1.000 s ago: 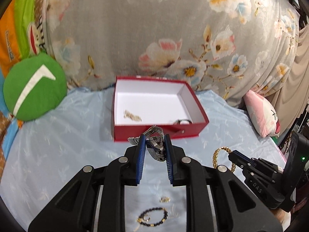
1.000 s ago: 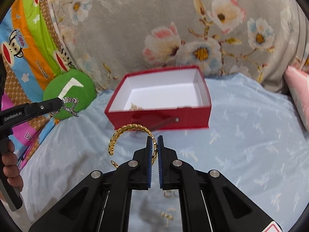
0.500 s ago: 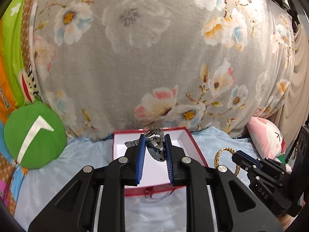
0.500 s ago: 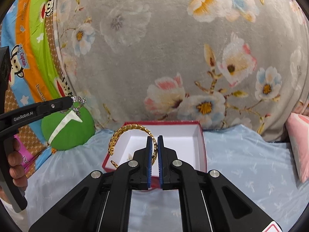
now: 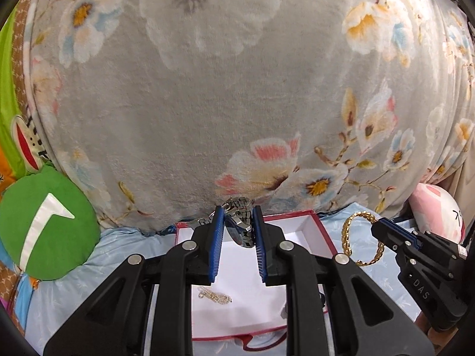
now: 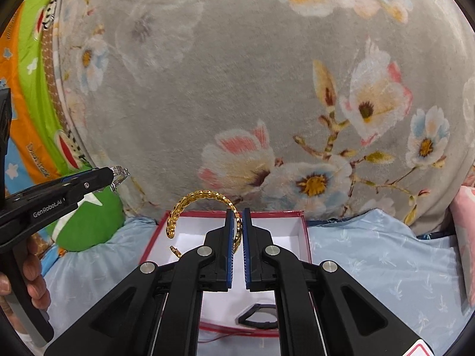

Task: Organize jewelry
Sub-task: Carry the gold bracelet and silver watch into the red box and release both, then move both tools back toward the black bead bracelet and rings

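My left gripper is shut on a silver metal watch and holds it above the red box with a white inside. My right gripper is shut on a gold chain bangle, also above the red box. The bangle shows in the left wrist view to the right of the box. A small gold chain lies in the box. A dark object lies on the box floor under my right gripper.
A large grey floral blanket roll rises right behind the box. A green round cushion sits at left and a pink cushion at right. The bed has a light blue sheet.
Both grippers have moved forward and up over the red box, each with its piece still held. The loose jewelry on the sheet has dropped out of view.
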`<move>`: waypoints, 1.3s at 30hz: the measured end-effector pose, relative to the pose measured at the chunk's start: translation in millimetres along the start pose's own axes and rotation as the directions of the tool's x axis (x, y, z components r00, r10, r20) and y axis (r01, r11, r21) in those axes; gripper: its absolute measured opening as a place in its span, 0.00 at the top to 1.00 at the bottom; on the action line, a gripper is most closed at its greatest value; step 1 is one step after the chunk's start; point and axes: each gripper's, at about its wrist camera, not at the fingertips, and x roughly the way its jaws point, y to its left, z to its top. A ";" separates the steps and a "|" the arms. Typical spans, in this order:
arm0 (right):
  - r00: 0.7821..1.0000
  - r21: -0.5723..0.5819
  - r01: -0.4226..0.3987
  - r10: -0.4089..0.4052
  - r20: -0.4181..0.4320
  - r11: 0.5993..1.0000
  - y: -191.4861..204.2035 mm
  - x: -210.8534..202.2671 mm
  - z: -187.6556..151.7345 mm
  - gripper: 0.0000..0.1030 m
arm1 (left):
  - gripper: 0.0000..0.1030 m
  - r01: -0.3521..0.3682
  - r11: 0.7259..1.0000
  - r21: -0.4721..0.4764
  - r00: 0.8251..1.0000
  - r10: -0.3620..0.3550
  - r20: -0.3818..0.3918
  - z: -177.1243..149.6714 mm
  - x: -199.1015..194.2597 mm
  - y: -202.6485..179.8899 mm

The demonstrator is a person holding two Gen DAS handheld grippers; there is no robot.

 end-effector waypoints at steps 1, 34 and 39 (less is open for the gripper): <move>1.000 0.006 -0.001 0.001 -0.011 1.000 -1.8 8.8 -1.4 0.96 | 0.82 0.001 1.000 -0.001 1.000 -0.001 -0.021 -1.8 12.8 0.9; 0.981 0.019 0.061 -0.056 -0.185 0.998 -18.3 151.5 -69.0 0.53 | 0.28 -0.139 0.990 0.022 0.973 0.141 -0.181 -83.5 158.8 11.3; 0.978 0.034 0.071 -0.063 -0.197 0.997 -17.7 134.7 -74.6 0.48 | 0.25 -0.149 0.988 0.049 0.971 0.155 -0.184 -90.3 146.0 7.3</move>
